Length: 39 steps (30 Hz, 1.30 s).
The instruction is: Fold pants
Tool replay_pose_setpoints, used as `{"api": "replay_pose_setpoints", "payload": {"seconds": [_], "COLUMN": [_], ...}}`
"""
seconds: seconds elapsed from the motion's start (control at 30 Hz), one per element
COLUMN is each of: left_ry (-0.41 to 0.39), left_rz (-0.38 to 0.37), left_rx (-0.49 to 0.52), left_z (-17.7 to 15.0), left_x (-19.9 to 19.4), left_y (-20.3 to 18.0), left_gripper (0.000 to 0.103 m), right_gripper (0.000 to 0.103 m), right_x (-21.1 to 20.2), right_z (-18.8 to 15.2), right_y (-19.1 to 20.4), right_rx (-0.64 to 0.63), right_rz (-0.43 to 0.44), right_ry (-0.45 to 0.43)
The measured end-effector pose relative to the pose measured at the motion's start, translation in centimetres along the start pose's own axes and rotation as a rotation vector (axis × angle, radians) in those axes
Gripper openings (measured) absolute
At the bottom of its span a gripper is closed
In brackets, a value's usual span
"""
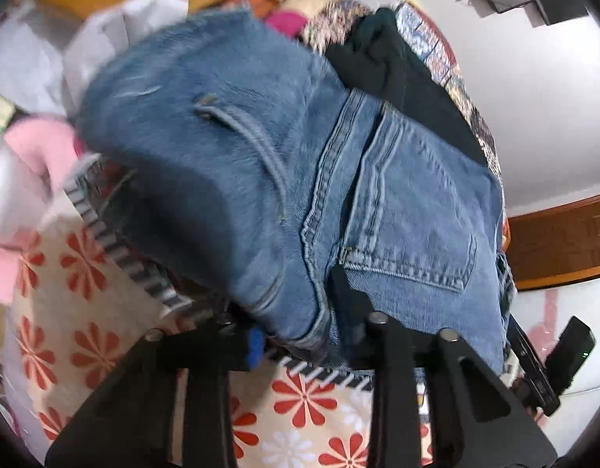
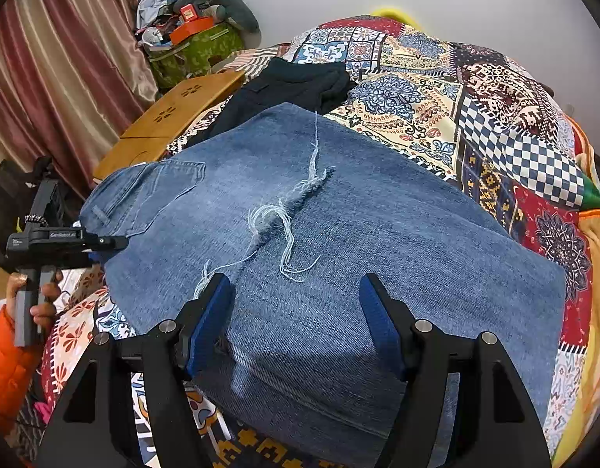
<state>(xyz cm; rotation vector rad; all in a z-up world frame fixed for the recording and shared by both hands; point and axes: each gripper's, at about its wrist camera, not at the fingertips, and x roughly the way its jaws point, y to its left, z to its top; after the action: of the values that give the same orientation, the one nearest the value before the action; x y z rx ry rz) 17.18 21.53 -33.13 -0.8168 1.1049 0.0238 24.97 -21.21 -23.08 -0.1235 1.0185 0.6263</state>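
Blue denim pants (image 2: 339,241) lie folded on a patchwork quilt (image 2: 475,109), with a frayed rip (image 2: 288,210) on top and a back pocket (image 2: 171,179) at the left. My right gripper (image 2: 296,292) is open, its blue pads (image 2: 208,323) just above the near denim edge, holding nothing. My left gripper (image 1: 300,335) sits at the waist end of the pants (image 1: 261,163); the denim drapes over its fingertips, so its jaws are hidden. It also shows from the side in the right wrist view (image 2: 66,240), at the pants' left edge.
Dark pants (image 2: 296,82) lie crumpled beyond the jeans. A wooden table (image 2: 175,117) and a cluttered green box (image 2: 198,46) stand at the left by a curtain (image 2: 54,70). Pink and white clothes (image 1: 31,156) lie at the left of the left wrist view.
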Motion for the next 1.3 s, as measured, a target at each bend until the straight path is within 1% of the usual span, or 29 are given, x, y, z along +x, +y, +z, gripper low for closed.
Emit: {"api": "replay_pose_setpoints", "payload": {"seconds": [0.07, 0.17, 0.2, 0.27, 0.3, 0.4, 0.47, 0.57, 0.7, 0.8, 0.9, 0.97, 1.0, 1.07, 1.13, 1.3], "left_ry": [-0.03, -0.102, -0.125, -0.182, -0.204, -0.275, -0.329, -0.403, -0.473, -0.515, -0.539, -0.549, -0.549, -0.547, -0.541, -0.492], "left_rz": [0.054, 0.16, 0.185, 0.216, 0.219, 0.206, 0.2, 0.202, 0.174, 0.147, 0.108, 0.087, 0.074, 0.049, 0.023, -0.035], "left_rx": [0.047, 0.159, 0.186, 0.229, 0.244, 0.295, 0.365, 0.471, 0.578, 0.652, 0.703, 0.742, 0.76, 0.792, 0.824, 0.922], "left_z": [0.1, 0.0, 0.0, 0.3, 0.5, 1.1, 1.0, 0.4, -1.1, -2.1, -3.0, -3.6, -3.9, -4.6, -5.3, -7.2], "left_x": [-0.4, -1.7, -2.3, -3.9, -4.7, -7.6, -9.3, -11.0, -12.4, -12.8, -12.9, -12.9, -12.8, -12.5, -12.1, -9.8], "left_y": [-1.1, -3.7, -4.6, -6.3, -6.9, -9.1, -11.4, -15.5, -20.5, -24.2, -27.6, -29.7, -30.7, -32.6, -34.3, -39.3], "left_gripper": [0.021, 0.017, 0.016, 0.016, 0.016, 0.016, 0.016, 0.016, 0.016, 0.015, 0.015, 0.015, 0.015, 0.015, 0.015, 0.015], "right_gripper": [0.065, 0.065, 0.065, 0.065, 0.065, 0.065, 0.065, 0.065, 0.065, 0.065, 0.065, 0.065, 0.065, 0.065, 0.065, 0.063], "right_x": [0.0, -0.1, -0.2, -0.7, -1.0, -3.0, -4.5, -6.8, -9.1, -9.7, -9.3, -8.8, -8.0, -6.9, -6.2, -5.9], "right_z": [0.0, 0.1, 0.1, 0.2, 0.2, 0.2, -0.1, -1.1, -3.5, -5.4, -7.6, -8.7, -9.3, -10.3, -10.9, -10.9], "right_y": [-0.1, 0.0, 0.0, -0.2, -0.4, -1.4, -2.5, -4.7, -8.5, -11.1, -13.8, -15.4, -16.1, -16.6, -16.9, -16.9], "right_rx": [0.0, -0.002, -0.001, 0.015, 0.021, 0.054, 0.084, 0.137, 0.216, 0.286, 0.377, 0.426, 0.452, 0.476, 0.509, 0.524], "right_rz": [0.0, -0.005, -0.009, -0.007, -0.008, -0.014, -0.023, -0.062, -0.146, -0.176, -0.198, -0.186, -0.167, -0.14, -0.099, -0.051], "right_ry": [0.0, 0.003, 0.002, -0.01, -0.017, -0.07, -0.104, -0.14, -0.153, -0.141, -0.113, -0.09, -0.07, -0.036, -0.055, -0.066]}}
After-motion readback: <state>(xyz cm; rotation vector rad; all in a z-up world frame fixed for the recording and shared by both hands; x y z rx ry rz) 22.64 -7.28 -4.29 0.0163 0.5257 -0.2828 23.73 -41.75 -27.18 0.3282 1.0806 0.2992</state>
